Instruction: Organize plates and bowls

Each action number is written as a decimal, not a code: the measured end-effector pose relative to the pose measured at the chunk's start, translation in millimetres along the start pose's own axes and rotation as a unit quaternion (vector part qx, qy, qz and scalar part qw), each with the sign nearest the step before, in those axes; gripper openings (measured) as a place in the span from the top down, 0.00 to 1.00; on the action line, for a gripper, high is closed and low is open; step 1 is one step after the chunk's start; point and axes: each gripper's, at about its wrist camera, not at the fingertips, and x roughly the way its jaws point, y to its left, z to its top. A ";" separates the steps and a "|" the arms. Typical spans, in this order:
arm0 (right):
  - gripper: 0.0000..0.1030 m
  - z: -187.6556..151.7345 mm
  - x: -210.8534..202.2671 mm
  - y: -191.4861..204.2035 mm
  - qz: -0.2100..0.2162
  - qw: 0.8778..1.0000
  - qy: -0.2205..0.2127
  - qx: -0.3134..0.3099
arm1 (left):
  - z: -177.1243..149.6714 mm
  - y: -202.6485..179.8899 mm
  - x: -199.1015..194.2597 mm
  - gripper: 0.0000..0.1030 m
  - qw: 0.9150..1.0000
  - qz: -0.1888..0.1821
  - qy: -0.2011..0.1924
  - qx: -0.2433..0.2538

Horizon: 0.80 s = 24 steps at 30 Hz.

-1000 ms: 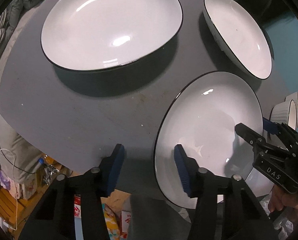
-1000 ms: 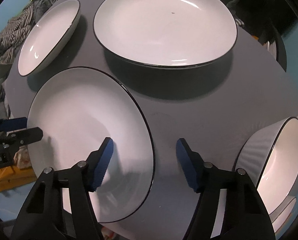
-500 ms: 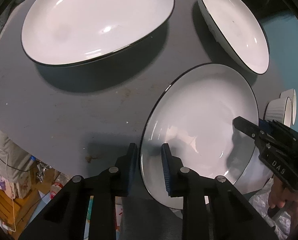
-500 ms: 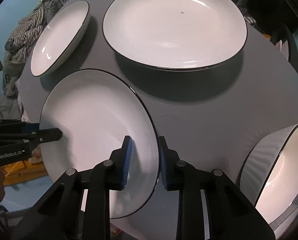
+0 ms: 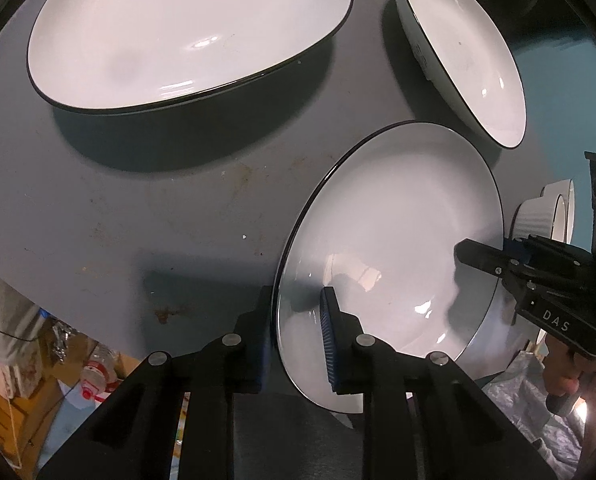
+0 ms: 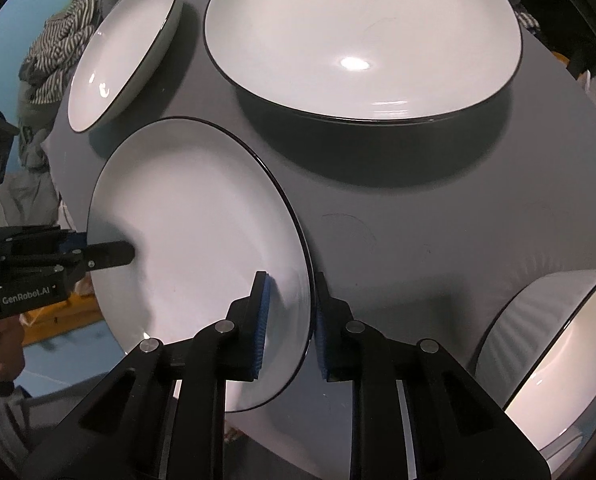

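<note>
Both my grippers, left gripper (image 5: pixel 296 332) and right gripper (image 6: pixel 288 322), pinch opposite rims of near plate (image 5: pixel 393 232); right jaws closing. Risk: uneven lift slips glazed rim.

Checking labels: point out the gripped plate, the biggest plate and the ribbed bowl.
Gripped plate (image 5: pixel 397 216), left wrist view, its inner face.
Biggest plate (image 6: pixel 357 28), right wrist view, its centre.
Ribbed bowl (image 6: pixel 537 304), right wrist view, its outer wall.
</note>
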 end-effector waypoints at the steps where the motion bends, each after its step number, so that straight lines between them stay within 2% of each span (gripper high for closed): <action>1: 0.82 -2.2 -0.8 3.0 0.002 1.000 0.001 -0.001 | -2.0 -1.1 -0.8 0.79 1.000 -0.001 -0.001 0.000; 14: 0.85 6.6 18.2 3.6 0.032 0.999 -0.001 0.040 | -1.1 -17.3 -5.0 0.79 1.000 0.028 0.002 -0.001; 24: 0.86 11.9 24.1 6.3 0.034 0.998 -0.004 0.052 | 0.5 -28.5 -8.7 0.79 0.999 0.042 0.006 0.010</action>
